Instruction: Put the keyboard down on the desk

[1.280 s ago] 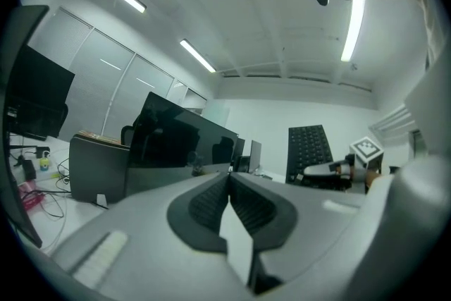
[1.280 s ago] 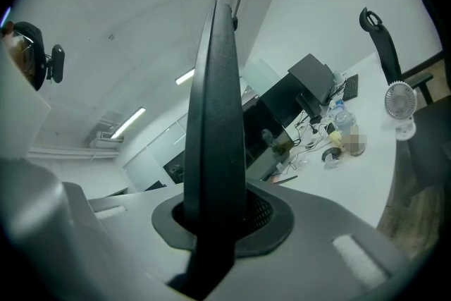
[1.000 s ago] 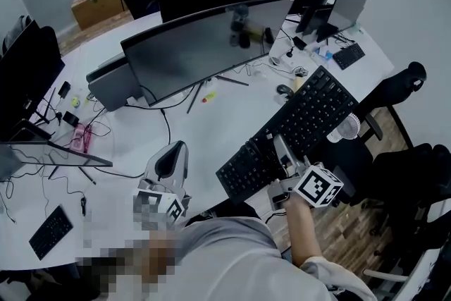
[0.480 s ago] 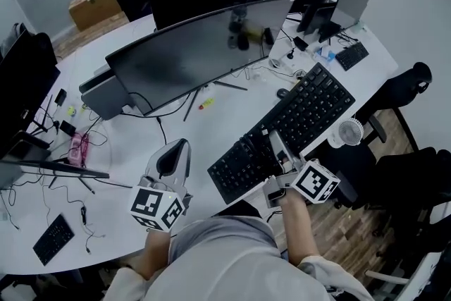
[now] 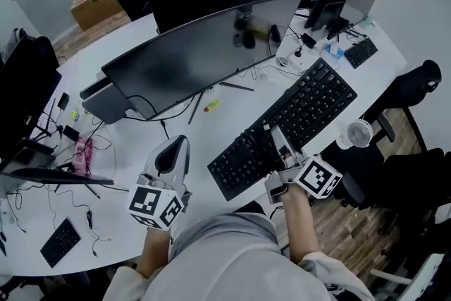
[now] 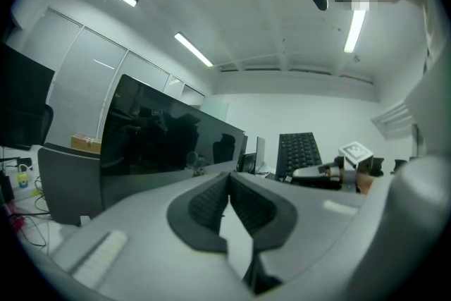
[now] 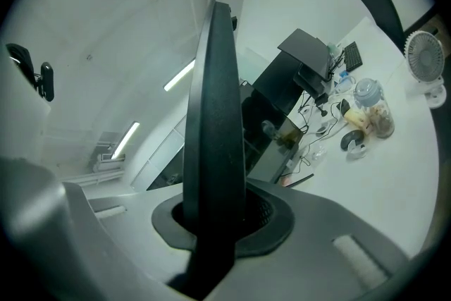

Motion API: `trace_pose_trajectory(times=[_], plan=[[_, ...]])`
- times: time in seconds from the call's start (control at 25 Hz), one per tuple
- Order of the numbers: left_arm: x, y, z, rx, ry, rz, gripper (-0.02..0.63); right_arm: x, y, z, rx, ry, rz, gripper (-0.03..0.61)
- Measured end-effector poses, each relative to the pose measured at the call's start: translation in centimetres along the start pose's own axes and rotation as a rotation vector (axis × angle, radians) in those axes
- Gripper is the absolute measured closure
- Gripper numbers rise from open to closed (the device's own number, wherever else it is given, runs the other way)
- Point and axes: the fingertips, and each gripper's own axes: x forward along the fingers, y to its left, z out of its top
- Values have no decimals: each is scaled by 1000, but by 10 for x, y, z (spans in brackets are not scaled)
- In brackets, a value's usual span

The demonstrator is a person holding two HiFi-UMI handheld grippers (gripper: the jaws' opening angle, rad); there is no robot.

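Note:
A long black keyboard hangs tilted over the white desk, slanting from the front edge up to the right. My right gripper is shut on the keyboard's near long edge. In the right gripper view the keyboard stands edge-on between the pads of that gripper. My left gripper hovers over the desk left of the keyboard, shut on nothing. In the left gripper view its jaws meet, and the keyboard shows beyond at the right.
A wide curved monitor stands behind the keyboard, with more monitors behind it. A small white fan sits at the desk's right edge. A laptop and a small keyboard lie far right; another small keyboard lies near left. Cables trail around.
The keyboard and the right gripper holding it have shifted a little left over the desk. The left gripper has stayed about where it was.

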Motion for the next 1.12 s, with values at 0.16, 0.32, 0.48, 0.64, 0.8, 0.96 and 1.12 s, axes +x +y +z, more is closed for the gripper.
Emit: trace_pose_trajectory(times=[0.16, 0.32, 0.48, 0.64, 0.8, 0.96, 1.12], plan=[[5, 7, -7, -11, 24, 8, 614, 9, -4, -1, 29, 1, -3, 508], [9, 7, -9, -15, 32, 3, 614, 14, -10, -1, 42, 9, -14, 508], [11, 7, -8, -20, 27, -1, 614, 18, -15, -2, 56, 12, -14, 509], [12, 11, -8, -22, 28, 1, 614, 25, -19, -6, 78, 29, -22, 508], [11, 16, -11, -24, 35, 9, 614, 30, -25, -12, 105, 40, -42, 508], [8, 21, -16, -31, 47, 19, 614, 37, -29, -19, 130, 62, -48, 509], [7, 29, -14, -37, 46, 33, 614, 40, -38, -27, 182, 75, -101, 509]])
